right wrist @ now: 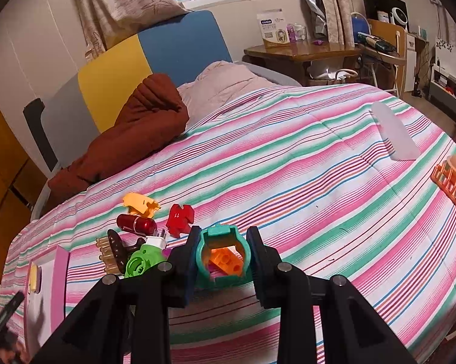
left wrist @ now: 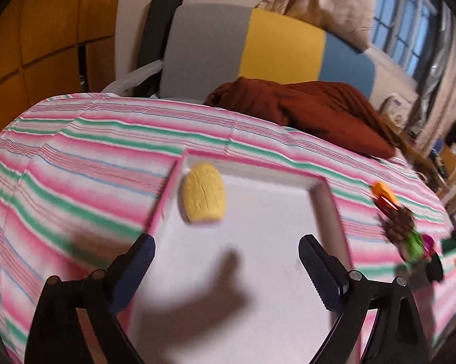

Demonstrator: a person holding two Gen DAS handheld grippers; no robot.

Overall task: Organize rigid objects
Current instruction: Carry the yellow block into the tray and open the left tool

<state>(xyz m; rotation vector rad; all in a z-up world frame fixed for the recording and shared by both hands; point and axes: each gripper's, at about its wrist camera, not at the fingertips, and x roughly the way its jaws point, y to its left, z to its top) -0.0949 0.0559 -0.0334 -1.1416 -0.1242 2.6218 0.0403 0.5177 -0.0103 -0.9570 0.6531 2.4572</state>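
My left gripper (left wrist: 226,241) is open over a white tray with a pink rim (left wrist: 322,188), with nothing between its fingers. A yellow ribbed oval piece (left wrist: 203,195) lies in the tray's far left corner. My right gripper (right wrist: 223,231) is shut on a teal ring-shaped piece (right wrist: 202,261); an orange block (right wrist: 226,262) shows through its hollow. Left of it on the striped bedspread lie a red piece (right wrist: 180,217), a dark red capsule (right wrist: 137,224), a yellow-orange piece (right wrist: 140,202), a brown brush (right wrist: 114,250) and a green plug-like piece (right wrist: 140,262). The tray (right wrist: 59,273) shows at the far left.
A rust-brown blanket (right wrist: 131,133) is bunched at the head of the bed. An orange basket (right wrist: 452,188) sits at the right edge, with a flat white piece (right wrist: 394,133) beyond it. The same toy pile (left wrist: 399,223) lies right of the tray.
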